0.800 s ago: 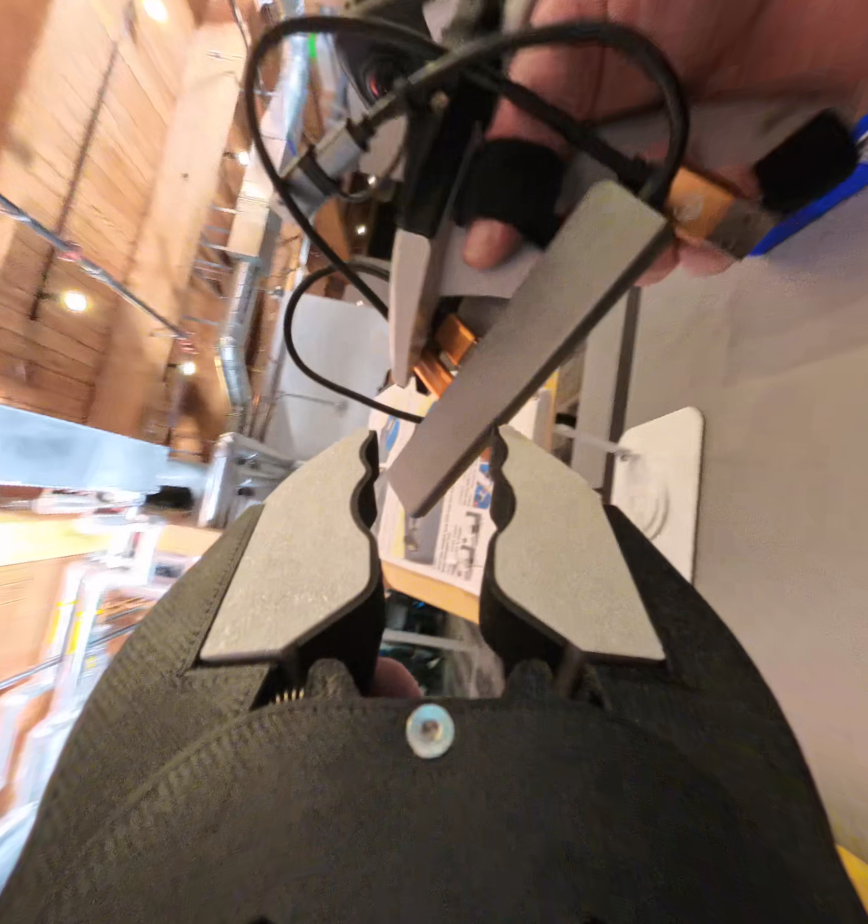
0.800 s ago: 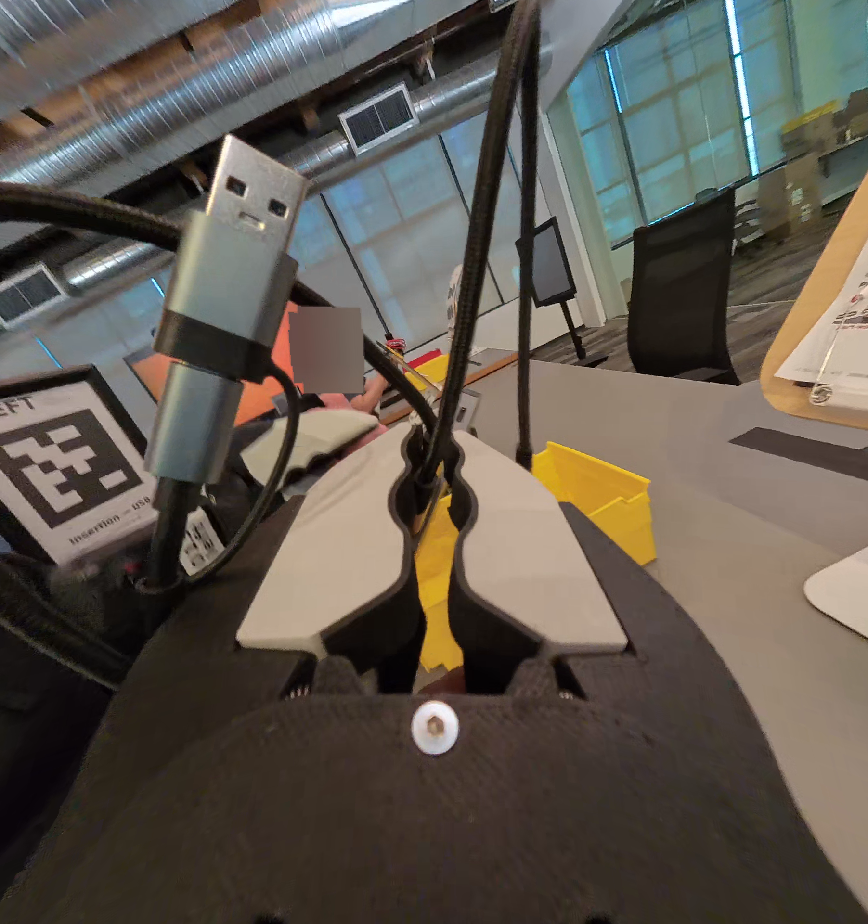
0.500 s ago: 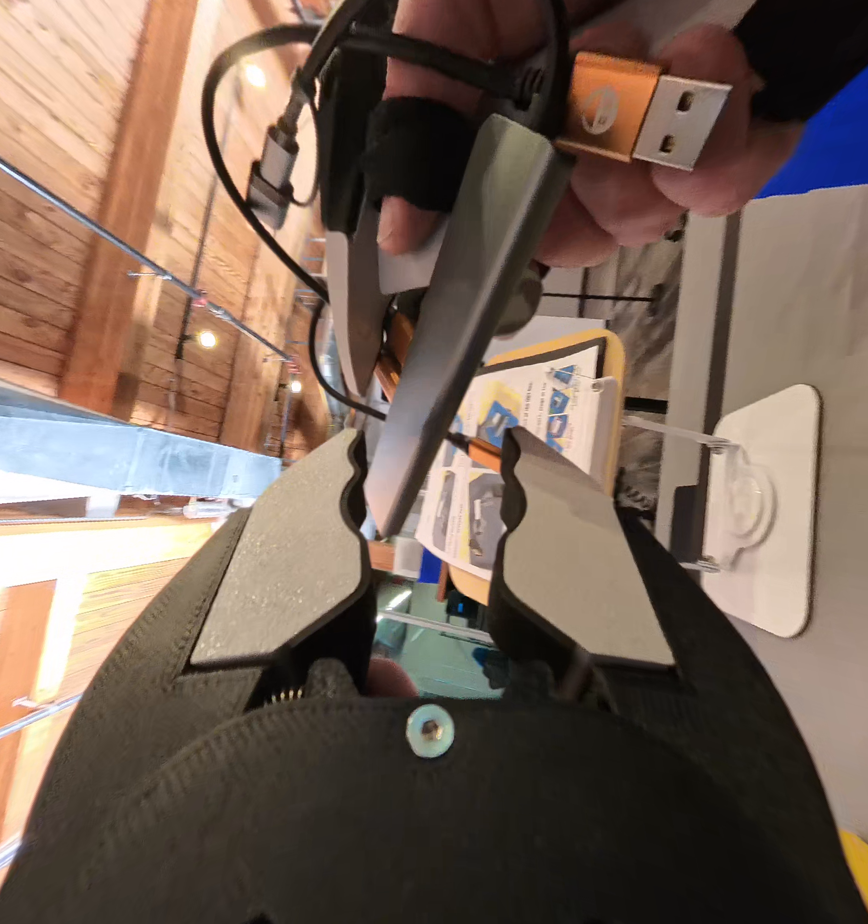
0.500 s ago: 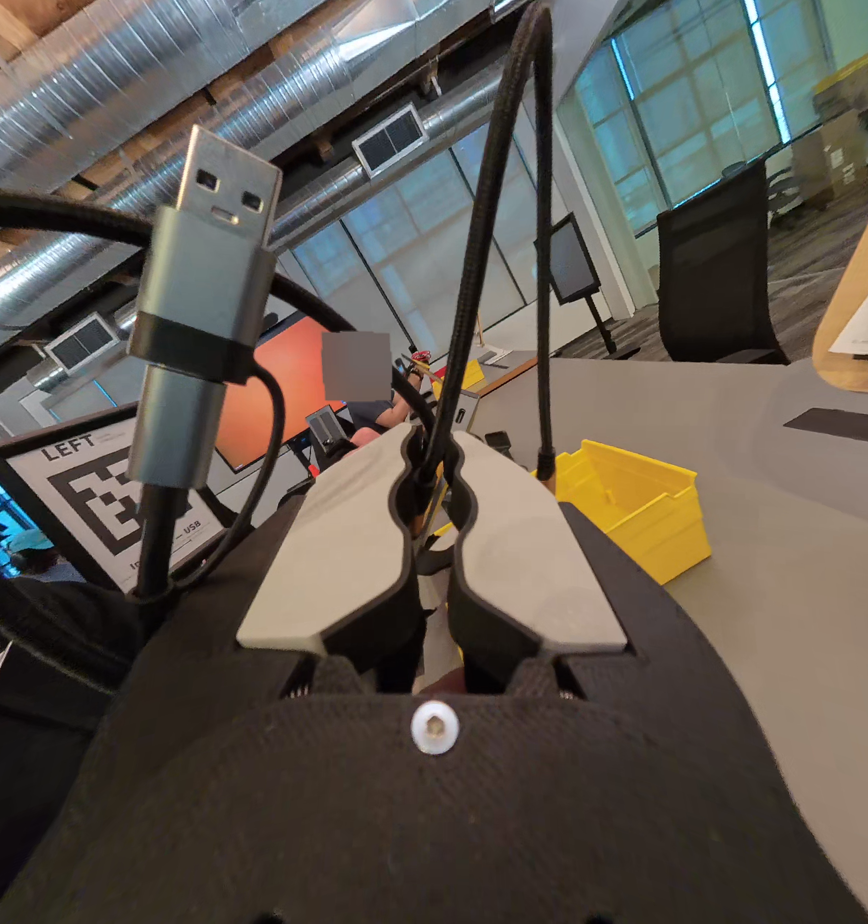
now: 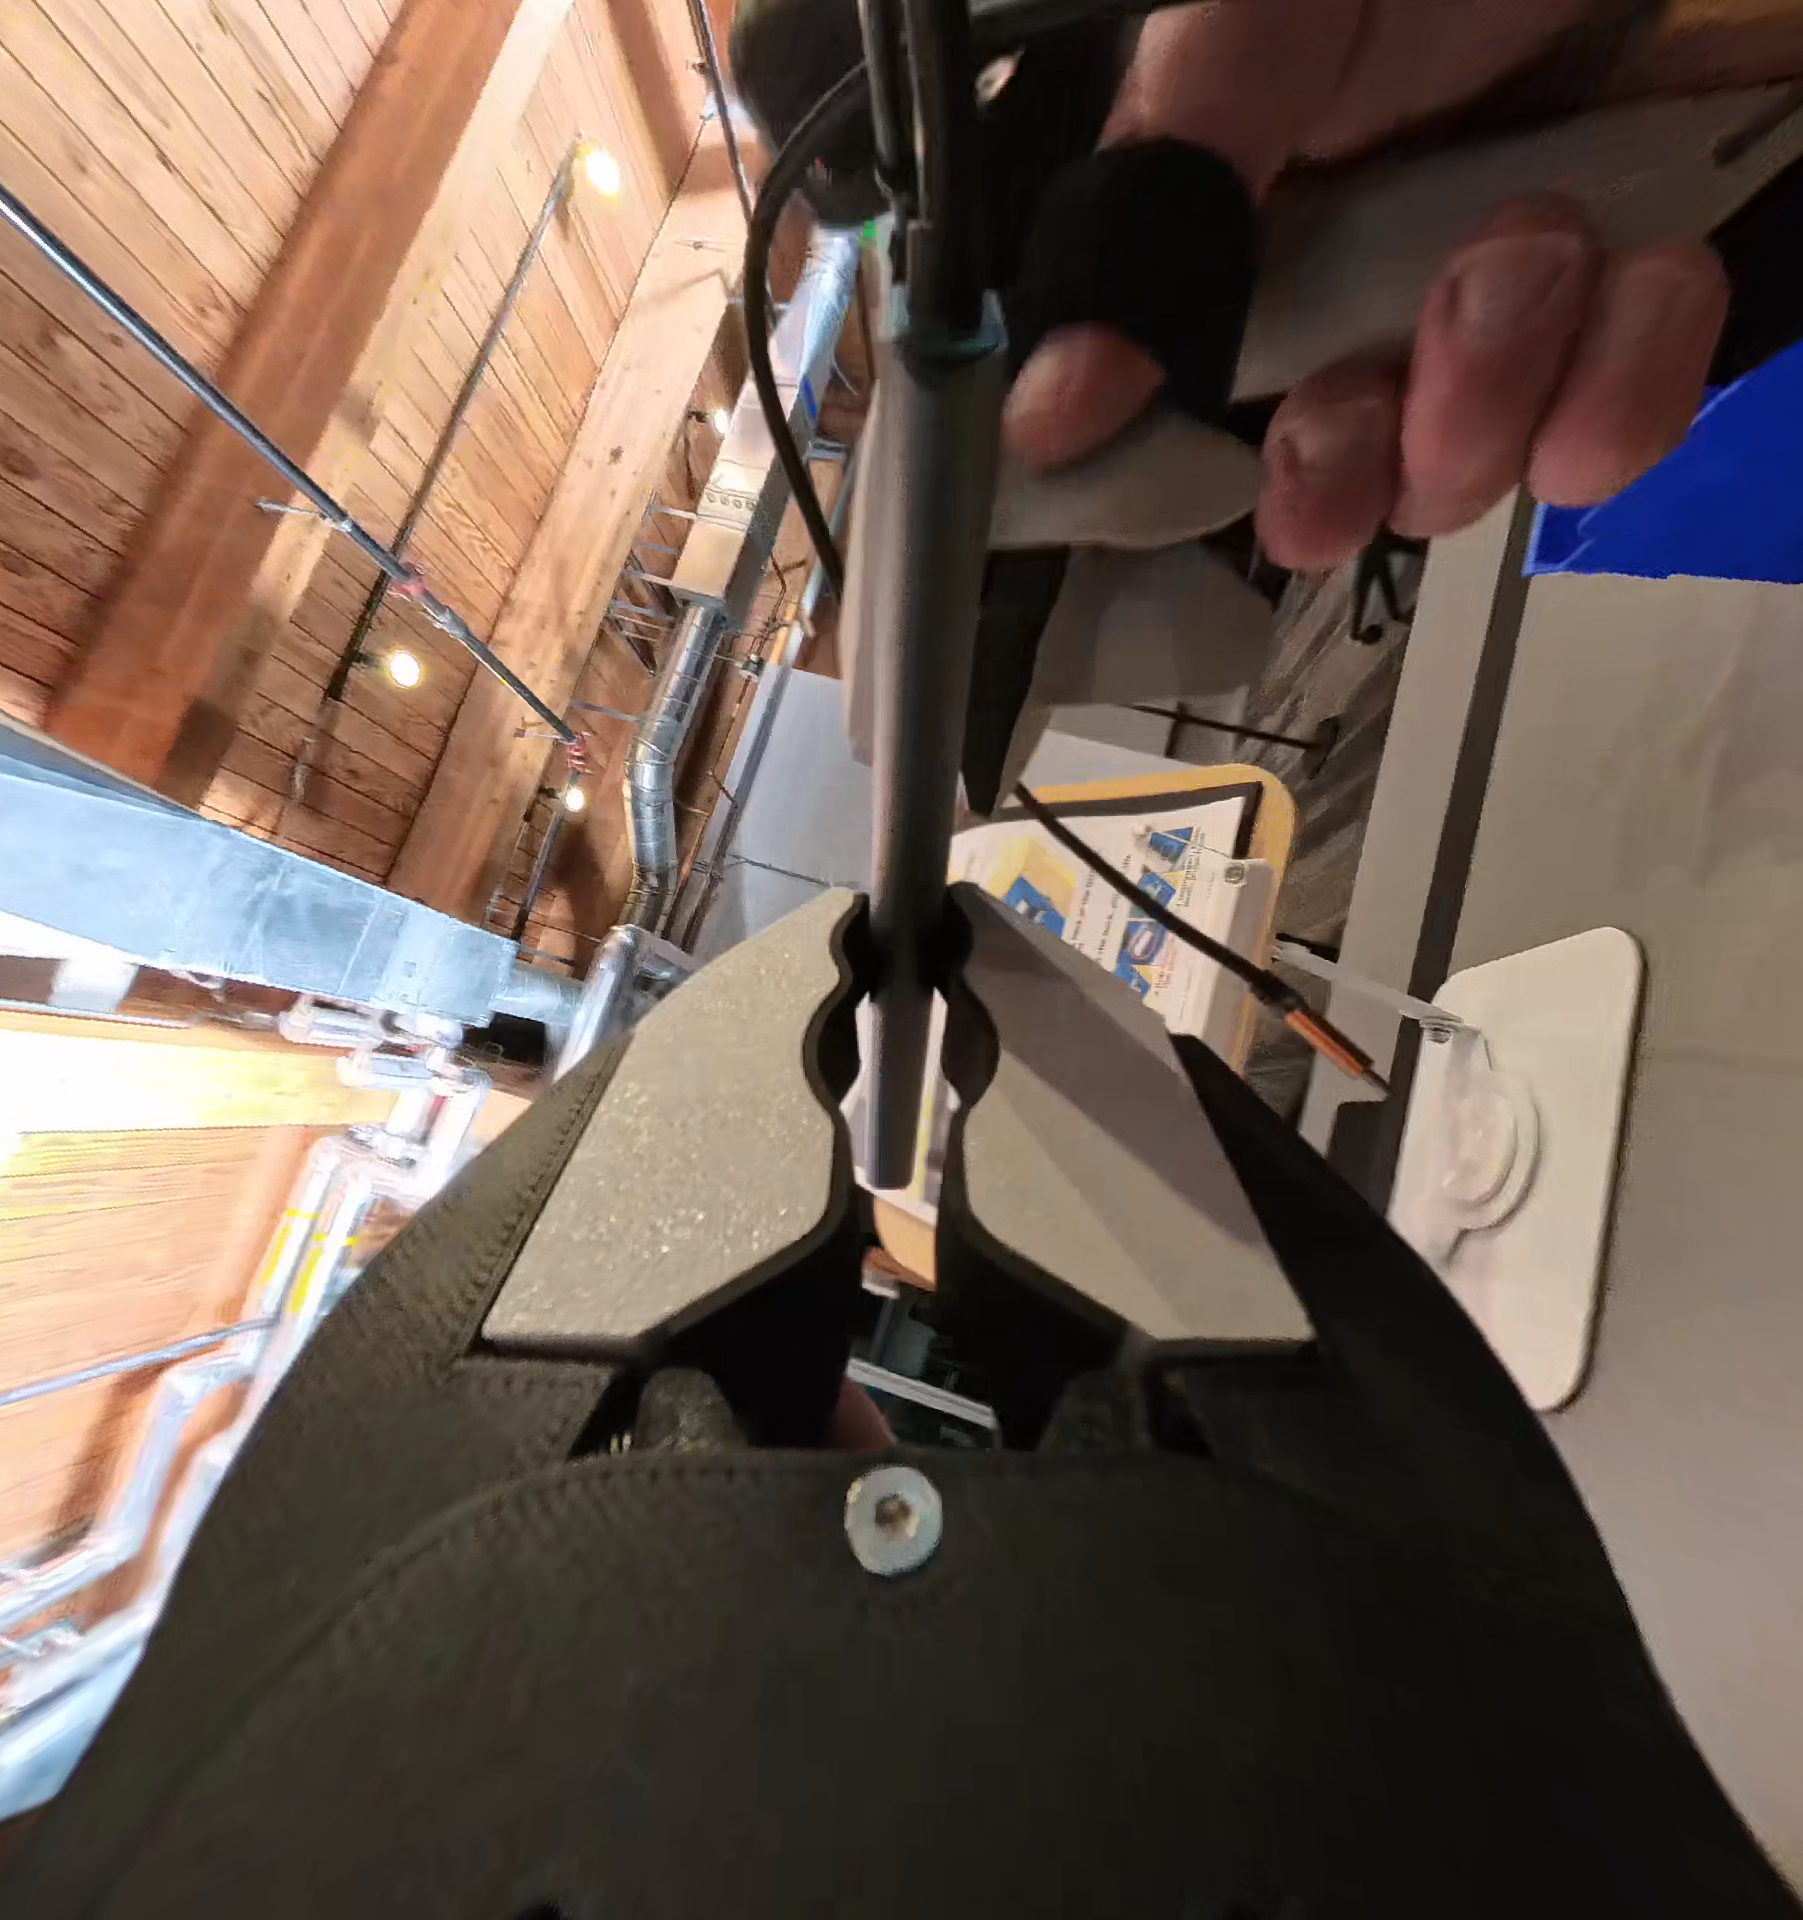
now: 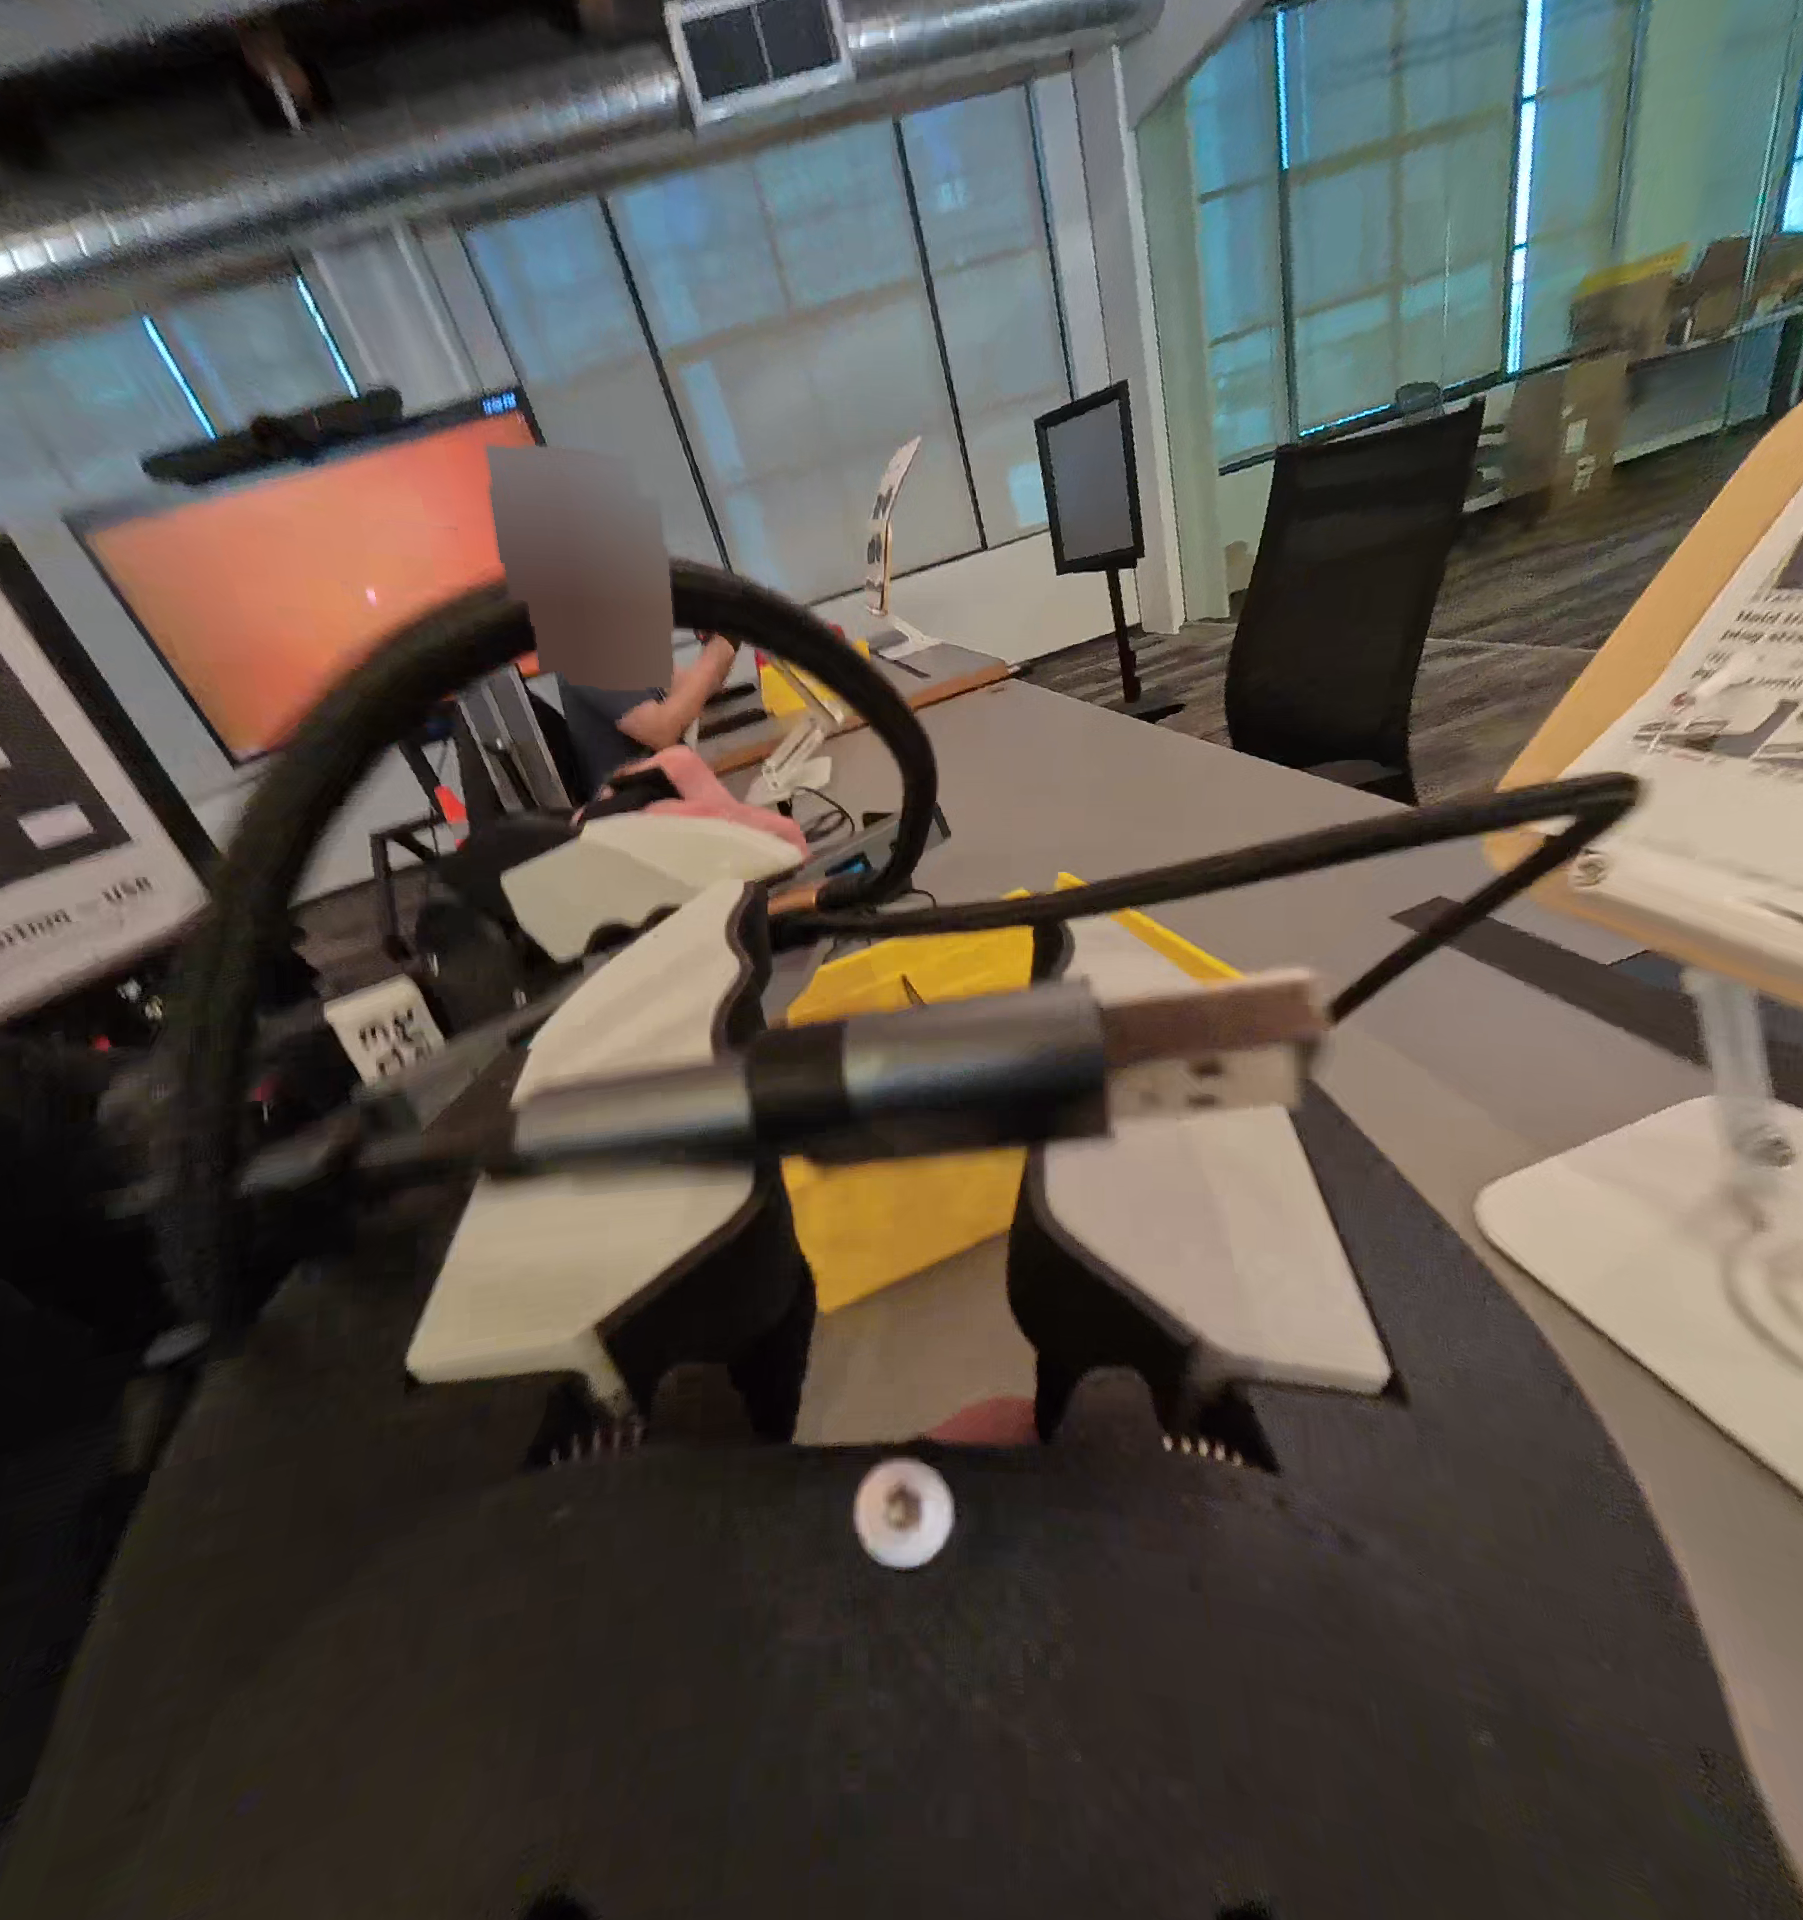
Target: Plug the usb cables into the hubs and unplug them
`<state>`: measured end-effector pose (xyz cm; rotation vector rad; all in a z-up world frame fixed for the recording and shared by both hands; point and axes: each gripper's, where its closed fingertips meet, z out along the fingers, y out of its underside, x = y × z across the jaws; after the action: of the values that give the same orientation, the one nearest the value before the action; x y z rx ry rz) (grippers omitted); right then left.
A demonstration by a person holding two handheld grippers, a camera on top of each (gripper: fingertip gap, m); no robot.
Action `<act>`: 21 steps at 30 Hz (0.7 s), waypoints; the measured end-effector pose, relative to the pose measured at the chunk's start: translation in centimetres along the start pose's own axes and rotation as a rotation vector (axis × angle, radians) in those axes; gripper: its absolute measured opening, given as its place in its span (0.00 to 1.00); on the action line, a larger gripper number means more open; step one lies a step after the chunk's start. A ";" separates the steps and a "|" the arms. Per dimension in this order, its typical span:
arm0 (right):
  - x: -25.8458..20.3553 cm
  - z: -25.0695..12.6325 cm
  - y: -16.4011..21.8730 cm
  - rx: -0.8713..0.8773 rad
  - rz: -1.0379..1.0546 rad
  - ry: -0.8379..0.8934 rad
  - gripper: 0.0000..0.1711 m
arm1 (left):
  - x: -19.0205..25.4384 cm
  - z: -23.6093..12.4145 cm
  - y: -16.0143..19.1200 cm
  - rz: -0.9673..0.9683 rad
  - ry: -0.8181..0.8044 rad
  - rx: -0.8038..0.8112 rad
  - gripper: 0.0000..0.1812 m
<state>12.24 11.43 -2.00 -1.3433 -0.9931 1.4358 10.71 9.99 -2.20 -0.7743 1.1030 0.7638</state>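
Left gripper (image 5: 905,971) jaws pinch the thin grey hub (image 5: 923,727), which runs edge-on toward 12 o'clock. Right gripper (image 6: 902,930) jaws spread; grey USB plug (image 6: 1032,1065) lies across them pointing to 3 o'clock, yellow bin (image 6: 907,1195) on the table (image 6: 1136,790) beyond

Open office. Grey desk (image 6: 1167,790) runs back toward tall windows (image 6: 824,343) in dark frames; daylight through them. Silver duct (image 6: 440,145) with a vent (image 6: 757,42) overhead. Black chair (image 6: 1333,613) on dark carpet (image 6: 1562,592). Orange screen (image 6: 284,582) left of centre. Left wrist view: wood-plank ceiling (image 5: 201,343), round spot lights (image 5: 403,668), metal pipe (image 5: 253,457).
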 end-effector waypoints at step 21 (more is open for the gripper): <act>-1.3 -9.5 -4.4 -0.419 -1.268 0.397 0.05 | -0.5 -1.4 0.8 -0.222 0.287 0.050 0.06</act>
<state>22.04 11.09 1.79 -0.8522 -1.4859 0.0101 9.19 9.14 -2.20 -0.9662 1.2621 0.4446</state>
